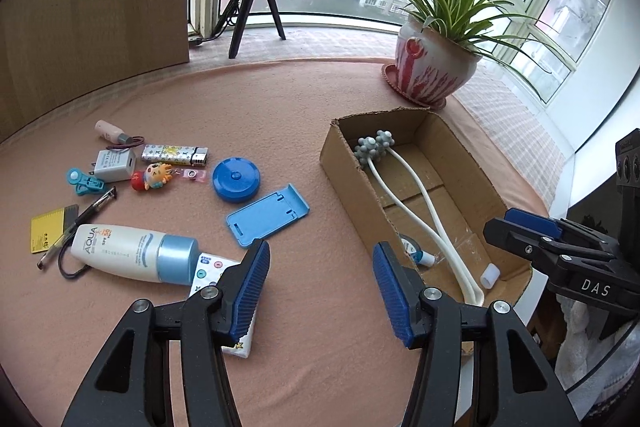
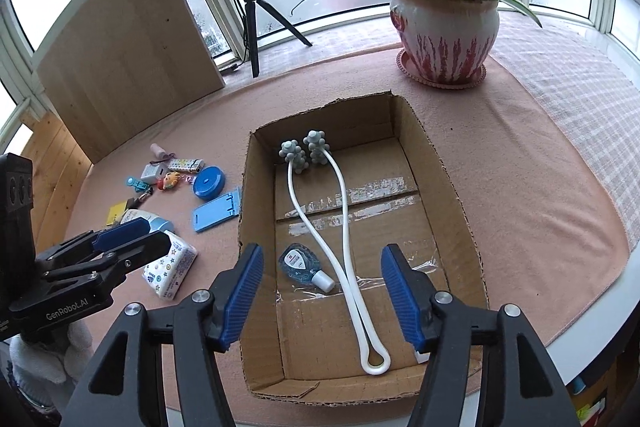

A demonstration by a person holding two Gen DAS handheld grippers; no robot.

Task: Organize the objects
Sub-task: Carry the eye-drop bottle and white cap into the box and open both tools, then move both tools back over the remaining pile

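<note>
An open cardboard box (image 2: pixel 452 187) holds a white two-armed massager (image 2: pixel 344 227) with grey knobbly heads and a small blue bottle (image 2: pixel 300 263). My right gripper (image 2: pixel 320 255) hangs open above the box's near end with nothing between its pads. My left gripper (image 1: pixel 320 251) is open and empty over the pink cloth, between the box (image 1: pixel 348 163) and the loose items. Just left of its pads lie a white AQUA bottle (image 1: pixel 128 253) and a tissue pack (image 1: pixel 216 269). A blue phone stand (image 1: pixel 268 217) and a round blue tape measure (image 1: pixel 236 181) lie further out.
Small things cluster at far left: a lighter (image 1: pixel 175 155), a charger (image 1: pixel 113 165), a doll keychain (image 1: pixel 154 177), a clip (image 1: pixel 86 183), a pen (image 1: pixel 84 219). A potted plant (image 1: pixel 432 67) stands behind the box. A ring-light tripod (image 1: pixel 256 7) and a wooden board (image 1: pixel 100 7) stand at the back.
</note>
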